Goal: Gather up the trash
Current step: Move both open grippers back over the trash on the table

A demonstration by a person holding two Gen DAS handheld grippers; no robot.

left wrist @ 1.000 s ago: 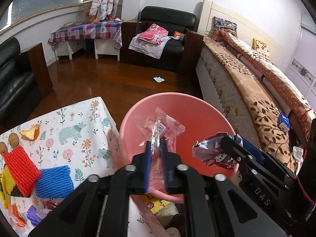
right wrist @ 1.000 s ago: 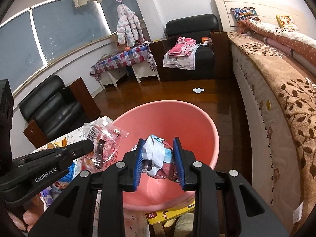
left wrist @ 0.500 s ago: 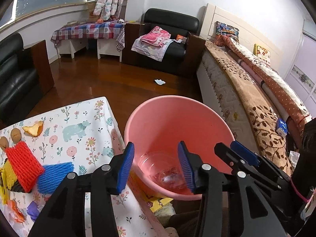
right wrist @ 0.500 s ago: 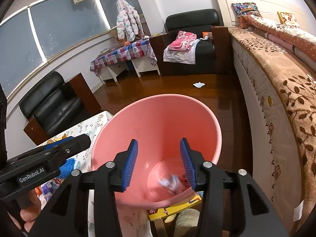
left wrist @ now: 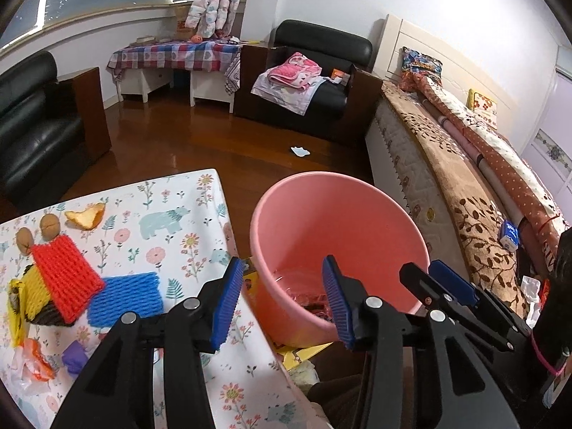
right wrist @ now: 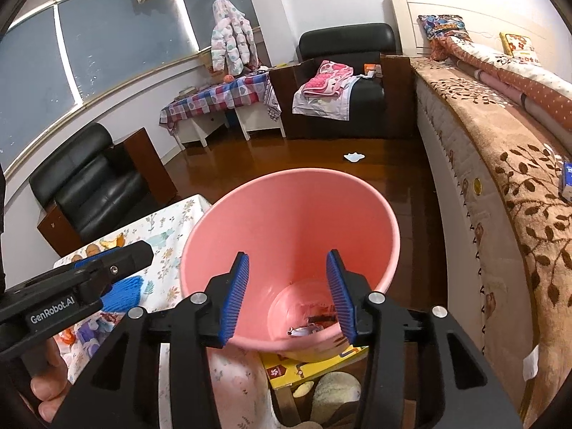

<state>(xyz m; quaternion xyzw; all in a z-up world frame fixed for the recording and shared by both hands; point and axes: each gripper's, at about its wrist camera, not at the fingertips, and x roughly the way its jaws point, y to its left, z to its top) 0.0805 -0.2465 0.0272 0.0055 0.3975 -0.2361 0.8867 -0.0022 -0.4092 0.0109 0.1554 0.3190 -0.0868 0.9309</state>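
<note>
A pink bucket (left wrist: 339, 221) stands beside the flower-print table (left wrist: 171, 196). My left gripper (left wrist: 282, 286) is open over the bucket's near rim, nothing between its blue pads. Crumpled wrappers (left wrist: 307, 293) lie at the bottom of the bucket. In the right wrist view my right gripper (right wrist: 287, 275) is open and empty too, above the pink bucket (right wrist: 286, 214) with the wrappers (right wrist: 307, 325) below. On the table lie a red foam net (left wrist: 64, 279), a blue foam net (left wrist: 125, 295), a yellow foam net (left wrist: 25, 304) and an orange peel (left wrist: 85, 214).
A bed (left wrist: 464, 186) with a brown cover runs along the right. A black sofa (left wrist: 314, 82) stands at the back and a black armchair (left wrist: 32, 125) at the left. A white scrap (left wrist: 300, 151) lies on the wooden floor. A yellow box (right wrist: 304, 368) sits under the bucket.
Both grippers opened and let go of their wrappers, which dropped to the bottom of the bucket. Both have drawn back a little from the bucket.
</note>
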